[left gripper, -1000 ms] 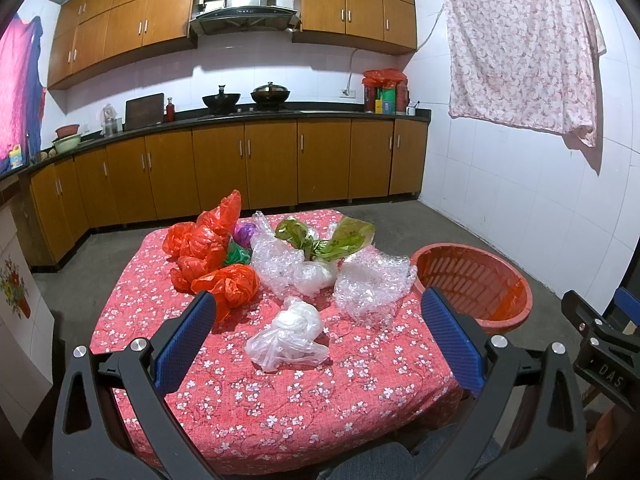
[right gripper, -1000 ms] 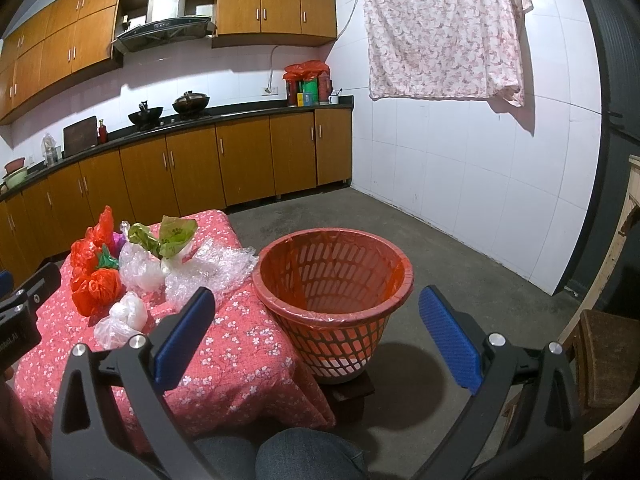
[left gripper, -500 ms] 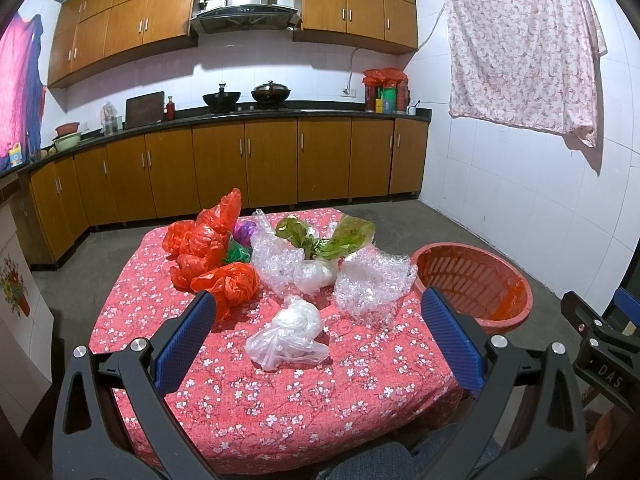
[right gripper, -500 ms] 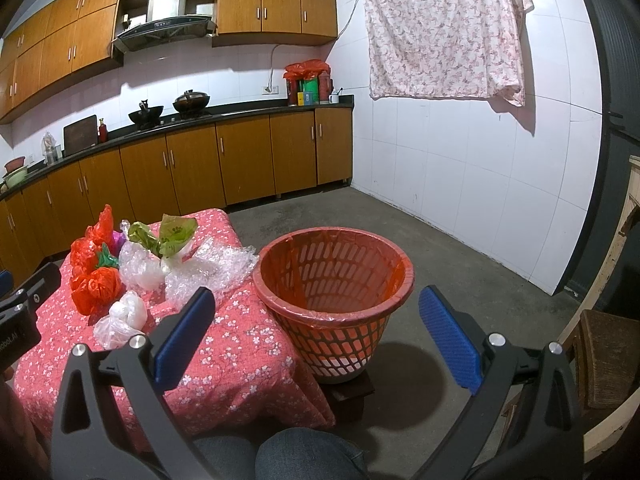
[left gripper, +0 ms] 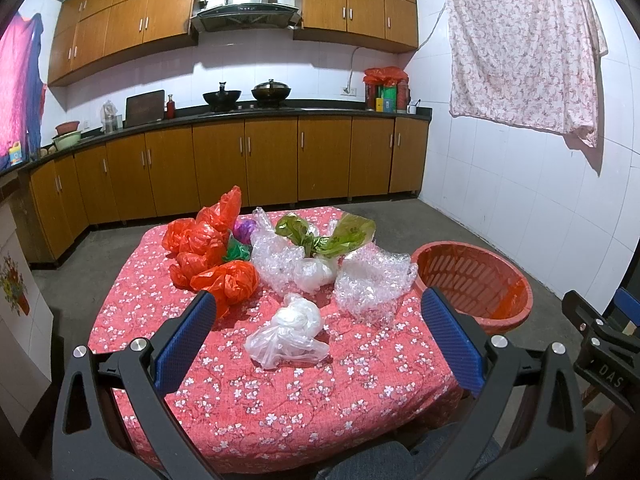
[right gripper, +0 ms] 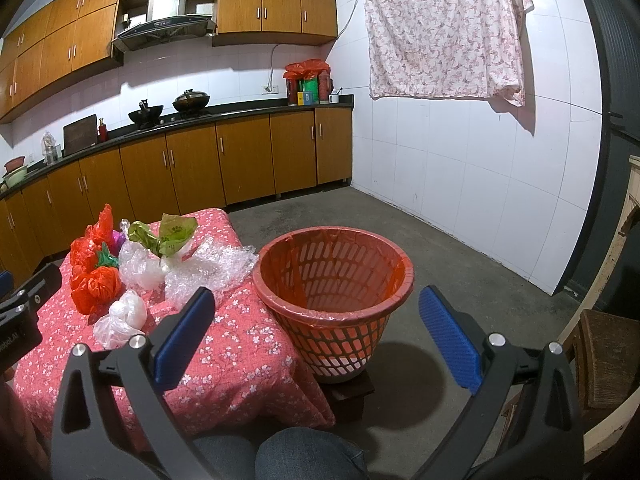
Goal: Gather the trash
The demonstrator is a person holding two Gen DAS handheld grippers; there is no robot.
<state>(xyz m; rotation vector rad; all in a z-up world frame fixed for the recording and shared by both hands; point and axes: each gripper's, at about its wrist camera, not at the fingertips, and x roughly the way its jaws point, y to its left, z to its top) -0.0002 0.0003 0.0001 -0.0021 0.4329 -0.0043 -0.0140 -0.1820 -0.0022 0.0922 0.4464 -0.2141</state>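
On the tabletop [left gripper: 280, 392] ahead of you, under its red flowered cloth, the trash lies in a loose heap: orange bags [left gripper: 208, 256] at the left, bubble wrap [left gripper: 280, 258] in the middle with a green bag [left gripper: 344, 236] behind it, a second wad of bubble wrap [left gripper: 372, 284] to the right. Nearest you sits a knotted clear bag [left gripper: 290, 334]. Your left tool [left gripper: 320, 336] hangs above the near edge, released, its blue pads spread wide with nothing between them. Just beside the tabletop's right edge stands the orange basket [right gripper: 334, 276], lined and holding nothing. Your right tool [right gripper: 316, 334] hovers before it, also released and wide.
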